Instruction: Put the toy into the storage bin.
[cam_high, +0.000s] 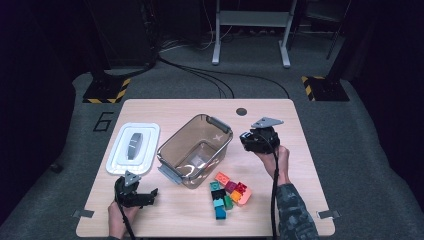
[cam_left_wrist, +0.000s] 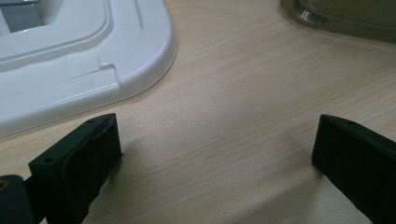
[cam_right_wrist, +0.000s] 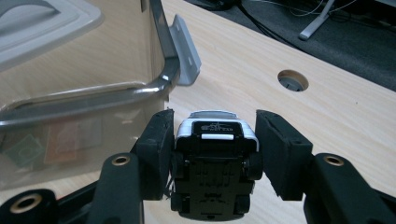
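Counting the table (cam_high: 280, 210), you have one clear storage bin (cam_high: 196, 150), one white lid (cam_high: 133, 148) left of it, one cluster of coloured building blocks (cam_high: 228, 194), and one toy car (cam_right_wrist: 215, 163). Your right gripper (cam_right_wrist: 212, 154) has the car clamped between its jaws, underside toward the camera, just beside the bin's near corner and above the tabletop. Your left gripper (cam_left_wrist: 215, 154) sits low over bare wood beside the lid, jaws spread wide with nothing between them.

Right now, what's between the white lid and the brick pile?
The clear bin, open and empty-looking, sits between the white lid and the brick pile, per the high view.
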